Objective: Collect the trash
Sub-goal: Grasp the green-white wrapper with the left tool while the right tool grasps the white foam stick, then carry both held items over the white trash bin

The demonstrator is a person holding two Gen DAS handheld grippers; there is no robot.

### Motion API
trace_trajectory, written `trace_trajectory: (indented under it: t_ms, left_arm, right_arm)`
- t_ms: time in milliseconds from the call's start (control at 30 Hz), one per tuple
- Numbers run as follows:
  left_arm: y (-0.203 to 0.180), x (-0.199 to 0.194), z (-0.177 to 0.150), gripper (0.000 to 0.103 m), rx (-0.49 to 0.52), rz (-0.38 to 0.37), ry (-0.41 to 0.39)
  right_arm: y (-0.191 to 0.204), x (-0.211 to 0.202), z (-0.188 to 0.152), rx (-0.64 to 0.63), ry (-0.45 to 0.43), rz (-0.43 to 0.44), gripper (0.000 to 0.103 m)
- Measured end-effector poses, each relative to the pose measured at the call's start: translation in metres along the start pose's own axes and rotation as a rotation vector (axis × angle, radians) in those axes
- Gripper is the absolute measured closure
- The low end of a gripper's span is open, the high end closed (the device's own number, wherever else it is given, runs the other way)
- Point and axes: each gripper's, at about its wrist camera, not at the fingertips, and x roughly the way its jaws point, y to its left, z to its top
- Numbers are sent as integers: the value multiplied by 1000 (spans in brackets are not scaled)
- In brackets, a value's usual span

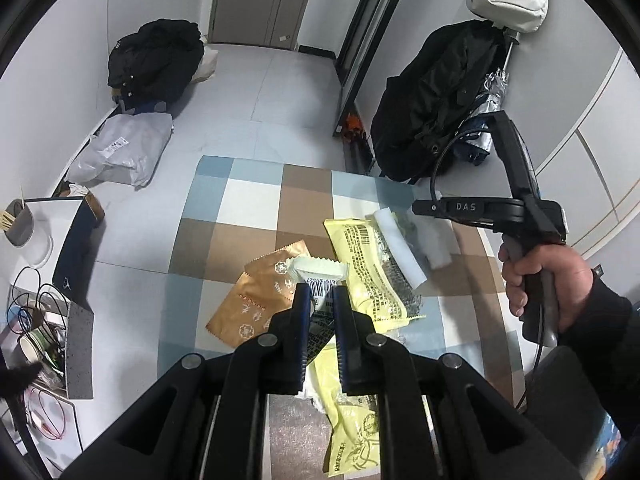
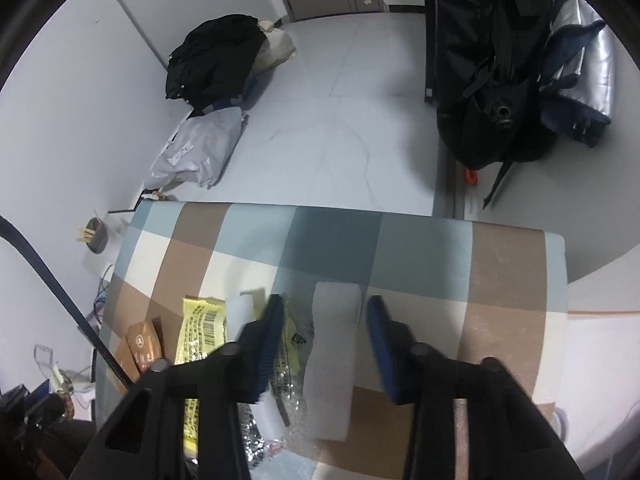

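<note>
On the checkered counter [image 1: 256, 200] we see the trash gathered toward the near right part: a brown wrapper [image 1: 256, 296], a pale green wrapper [image 1: 320, 270], a yellow wrapper [image 1: 368, 264] and a white foam strip [image 1: 400, 244] lying across it. Our left hand-held gripper [image 1: 322, 294] stands with its jaws narrow around the barcode end of the pale green wrapper; whether the pads actually press on it we cannot tell. Our right hand-held gripper [image 2: 326, 320] is spread wide, straddling a second white foam piece [image 2: 334, 360] that lies between its fingers without touching either. The far half of the counter, up to its far edge, is bare cloth, leaving room ahead of both tools. Beyond that edge lies open floor [image 2: 340, 120], with a black bag [image 2: 492, 80] at the right wall and a dark heap of clothes [image 2: 216, 60] at the left.
</note>
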Motion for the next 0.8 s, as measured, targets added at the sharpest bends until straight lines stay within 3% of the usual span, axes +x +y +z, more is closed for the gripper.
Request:
trace_trajectory:
  t_ms: [333, 800]
  left_arm:
    - [-11, -2, -1, 95, 31, 13, -10]
    - [-40, -20, 0, 95, 43, -11, -61]
  right_arm:
    - [-5, -11, -3, 19, -28, 21, 81]
    - [-14, -87, -51, 41, -186, 97, 82]
